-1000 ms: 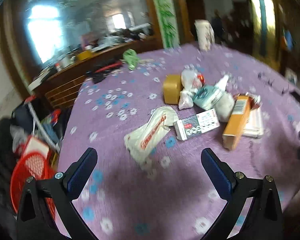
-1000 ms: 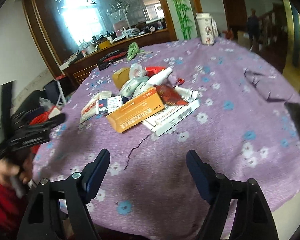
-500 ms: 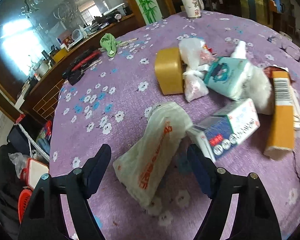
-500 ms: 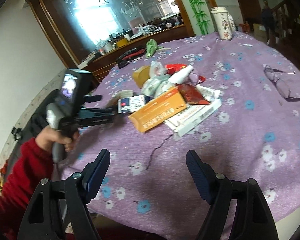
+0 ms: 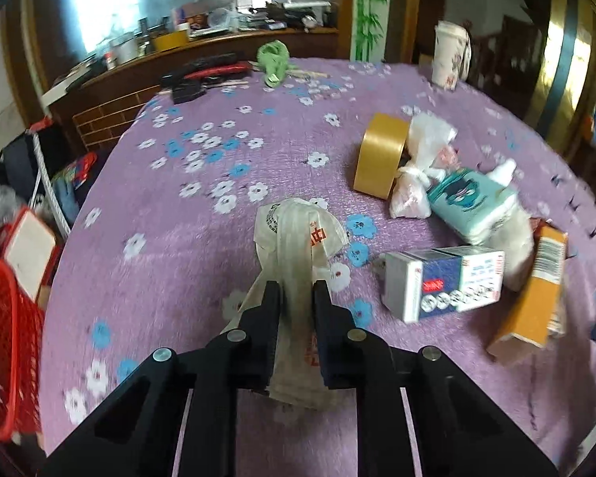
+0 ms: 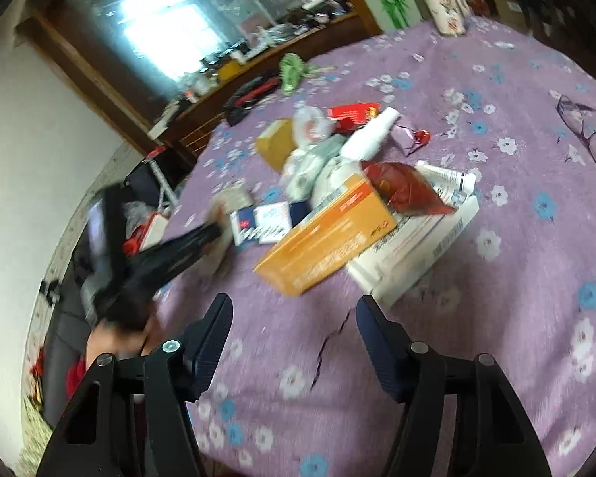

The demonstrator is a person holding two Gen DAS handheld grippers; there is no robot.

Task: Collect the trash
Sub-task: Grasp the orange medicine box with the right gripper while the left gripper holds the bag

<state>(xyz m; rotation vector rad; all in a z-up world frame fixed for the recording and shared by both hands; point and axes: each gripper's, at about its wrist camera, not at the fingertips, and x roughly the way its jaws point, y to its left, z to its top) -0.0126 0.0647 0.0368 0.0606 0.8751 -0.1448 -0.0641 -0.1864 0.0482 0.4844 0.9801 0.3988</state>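
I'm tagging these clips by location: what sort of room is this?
Most likely a home dining or living room: a round table under a purple floral tablecloth, a cluttered wooden sideboard below a large mirror, and a red basket beside the table.

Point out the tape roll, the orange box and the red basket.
tape roll (image 5: 379,157), left wrist view, on its curved outer band
orange box (image 6: 329,234), right wrist view, on its broad printed face
red basket (image 5: 4,342), left wrist view, on its mesh wall
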